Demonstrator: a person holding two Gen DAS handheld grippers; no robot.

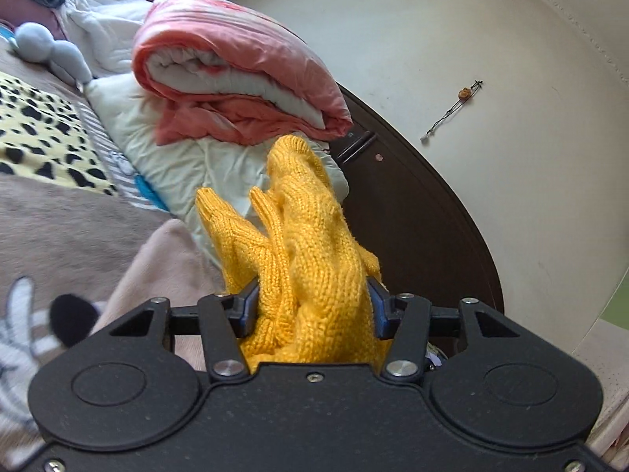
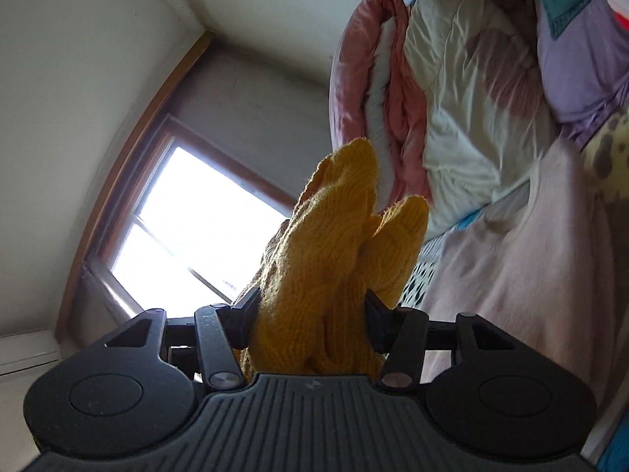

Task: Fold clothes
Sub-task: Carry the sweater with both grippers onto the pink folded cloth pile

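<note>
Yellow knit garment (image 1: 314,259): bunched between left tongs (image 1: 312,306) and right tongs (image 2: 310,314), both clamped on it; lifted above the bed (image 1: 78,216); folds run forward along the fingers; neither hand nearer.

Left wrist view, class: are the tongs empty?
No. The left tongs are shut on a bunched yellow knitted garment, which sticks out forward between their fingers.
</note>
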